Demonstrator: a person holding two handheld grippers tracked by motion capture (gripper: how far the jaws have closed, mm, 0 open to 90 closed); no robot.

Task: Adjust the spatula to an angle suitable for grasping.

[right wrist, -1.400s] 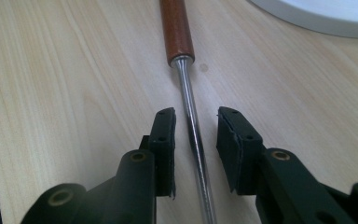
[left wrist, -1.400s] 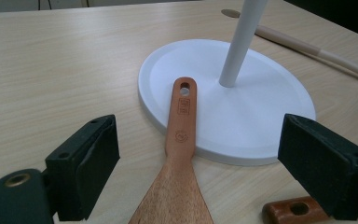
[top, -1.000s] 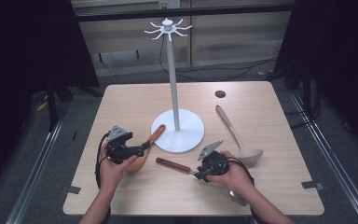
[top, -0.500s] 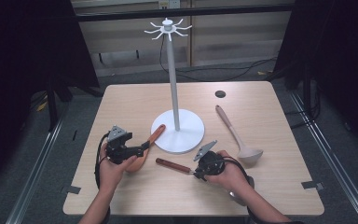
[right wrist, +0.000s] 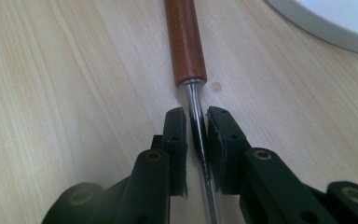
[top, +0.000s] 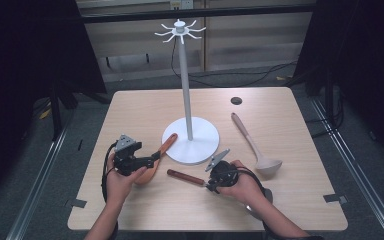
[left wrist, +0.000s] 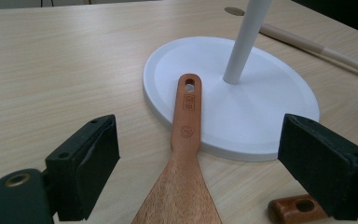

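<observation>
Your right hand-held gripper [top: 211, 184] is at the grasping step: its jaws have just been closing on the thin metal shank [right wrist: 199, 135] of the utensil with the dark red-brown handle [top: 186, 177], and in the right gripper view the two black pads stand close on both sides of this shank, with a very small gap that remains visible, so you are nearly pinching it but I cannot say the pads press firmly. This utensil lies flat on the worktop [top: 140, 107], just in front of the white round base [top: 200, 145] of the stand. Your left hand-held gripper [top: 152, 159] is spread wide, and the wooden spatula [left wrist: 184, 154] lies between its open jaws without touching them; the handle end of the spatula, with a small oval hole, rests on the edge of the white base. I judge that the next move calls for a firm pinch and then a lift, keeping the utensil level, because the shank is smooth, round and shiny and can slip or turn in the pads. The spatula is of warm, matt wood with visible grain. The stand has a slim white pole [top: 185, 90] and curved hooks [top: 180, 31] on top. A pale beige ladle [top: 255, 146] lies to the right, well apart.
</observation>
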